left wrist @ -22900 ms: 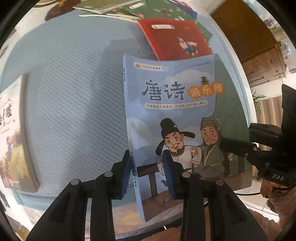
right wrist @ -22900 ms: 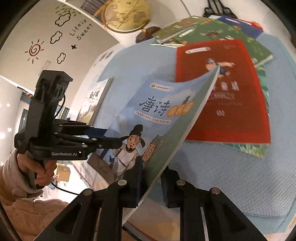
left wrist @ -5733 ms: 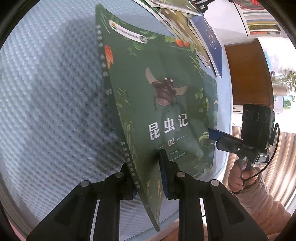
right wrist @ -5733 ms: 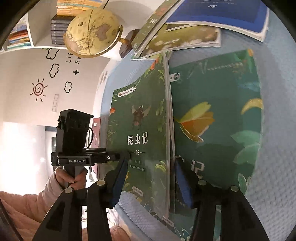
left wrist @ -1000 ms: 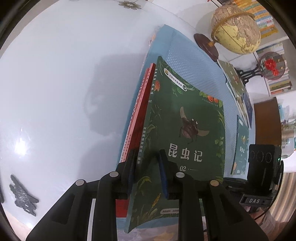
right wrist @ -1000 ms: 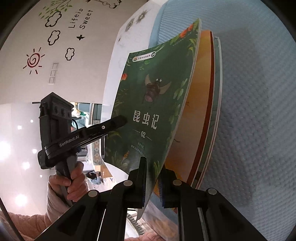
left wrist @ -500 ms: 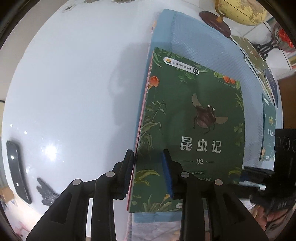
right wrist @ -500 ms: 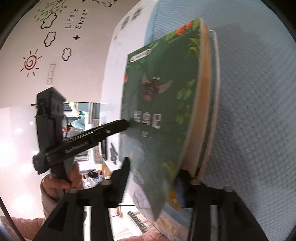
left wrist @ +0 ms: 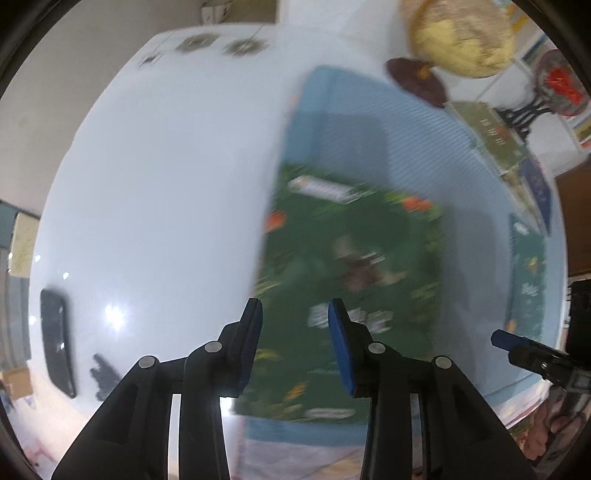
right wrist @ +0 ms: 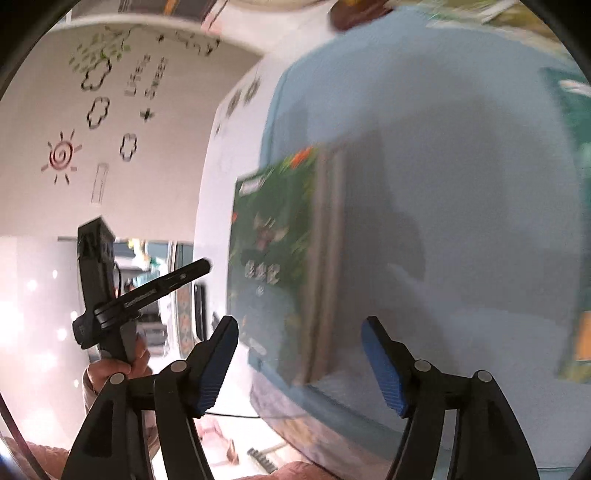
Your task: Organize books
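Note:
A green insect book [left wrist: 351, 280] lies flat on top of a stack at the left edge of the blue mat [left wrist: 417, 147]; it also shows in the right wrist view [right wrist: 273, 251]. My left gripper [left wrist: 295, 332] is open and empty, raised above the book's near end. My right gripper [right wrist: 299, 354] is open and empty, pulled back from the stack. Both views are motion-blurred. More books [left wrist: 495, 129] lie at the mat's far right, and another green book [left wrist: 526, 269] lies to the right.
A globe [left wrist: 461, 33] on a dark base stands at the back. A black phone [left wrist: 57, 339] lies on the white table [left wrist: 166, 184] at left. The other hand-held gripper [right wrist: 147, 291] shows at left in the right wrist view.
Both grippers have opened and let go of the green book, which now lies on the stack. Both have pulled back and up from it.

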Demonstrator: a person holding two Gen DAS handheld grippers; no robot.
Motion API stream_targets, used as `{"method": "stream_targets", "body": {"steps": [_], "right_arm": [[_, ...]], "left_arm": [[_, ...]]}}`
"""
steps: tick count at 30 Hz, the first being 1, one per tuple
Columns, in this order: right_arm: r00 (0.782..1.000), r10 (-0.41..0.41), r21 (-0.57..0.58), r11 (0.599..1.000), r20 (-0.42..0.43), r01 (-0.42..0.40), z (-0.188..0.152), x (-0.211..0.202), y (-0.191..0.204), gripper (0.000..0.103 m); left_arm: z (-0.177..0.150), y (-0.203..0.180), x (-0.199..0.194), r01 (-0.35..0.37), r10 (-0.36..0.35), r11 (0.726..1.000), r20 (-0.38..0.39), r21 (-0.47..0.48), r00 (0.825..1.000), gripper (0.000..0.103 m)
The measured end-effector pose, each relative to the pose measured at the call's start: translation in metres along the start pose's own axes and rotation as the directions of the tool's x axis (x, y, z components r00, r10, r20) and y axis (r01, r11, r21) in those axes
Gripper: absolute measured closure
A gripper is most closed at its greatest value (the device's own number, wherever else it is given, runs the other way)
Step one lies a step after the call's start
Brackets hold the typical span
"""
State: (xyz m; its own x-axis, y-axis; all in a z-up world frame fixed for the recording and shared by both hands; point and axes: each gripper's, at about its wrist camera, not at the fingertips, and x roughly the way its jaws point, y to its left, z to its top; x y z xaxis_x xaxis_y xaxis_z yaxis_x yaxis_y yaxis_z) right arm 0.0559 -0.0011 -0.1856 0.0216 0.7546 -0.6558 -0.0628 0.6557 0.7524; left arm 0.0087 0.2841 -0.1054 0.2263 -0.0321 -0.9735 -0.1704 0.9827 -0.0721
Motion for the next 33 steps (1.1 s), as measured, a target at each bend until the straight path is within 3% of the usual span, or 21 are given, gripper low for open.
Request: {"method": "stream_targets", "body": {"steps": [5,10,15,19,23,26,30,33], "right_arm": [[0.989,-0.084,0.049,0.996,0.118,0.079,0.006,-0.07,-0.044,0.035],[0.958,-0.179,0.125,0.98,0.222,0.154,0.006,-0.144,-0.103,0.035],[0.938,-0.264,0.192,0.956,0.227,0.223,-0.001,-0.187,-0.164,0.035],[0.946,-0.269,0.195,0.953,0.179,0.234,-0.006,-0.195,-0.199,0.035],[0.972,-0.192,0.167,0.971,0.136,0.169,-0.011,-0.196,-0.222,0.035],[0.985,-0.109,0.142,0.986,0.135,0.09,-0.013,-0.201,-0.235,0.035],[0.989,0.038,0.117,0.992,0.14,-0.055,-0.006,-0.201,-0.252,0.035],[0.989,0.103,0.093,0.989,0.11,-0.114,0.002,-0.2,-0.258,0.036]], "left_arm": [[0.016,-0.079,0.004,0.054,-0.057,0.993,0.023,0.107,0.998,0.058],[0.027,-0.162,0.027,0.156,-0.156,0.972,-0.015,0.174,0.988,0.047],[0.008,-0.253,0.068,0.298,-0.273,0.926,-0.132,0.233,0.953,0.047],[-0.013,-0.293,0.103,0.372,-0.324,0.906,-0.237,0.201,0.916,0.048],[-0.026,-0.295,0.117,0.38,-0.331,0.911,-0.265,0.16,0.906,0.049],[-0.024,-0.287,0.12,0.436,-0.398,0.894,-0.266,0.105,0.878,0.049],[-0.015,-0.271,0.129,0.559,-0.532,0.829,-0.281,0.018,0.799,0.05],[-0.008,-0.268,0.134,0.593,-0.566,0.805,-0.298,0.001,0.768,0.054]]}}
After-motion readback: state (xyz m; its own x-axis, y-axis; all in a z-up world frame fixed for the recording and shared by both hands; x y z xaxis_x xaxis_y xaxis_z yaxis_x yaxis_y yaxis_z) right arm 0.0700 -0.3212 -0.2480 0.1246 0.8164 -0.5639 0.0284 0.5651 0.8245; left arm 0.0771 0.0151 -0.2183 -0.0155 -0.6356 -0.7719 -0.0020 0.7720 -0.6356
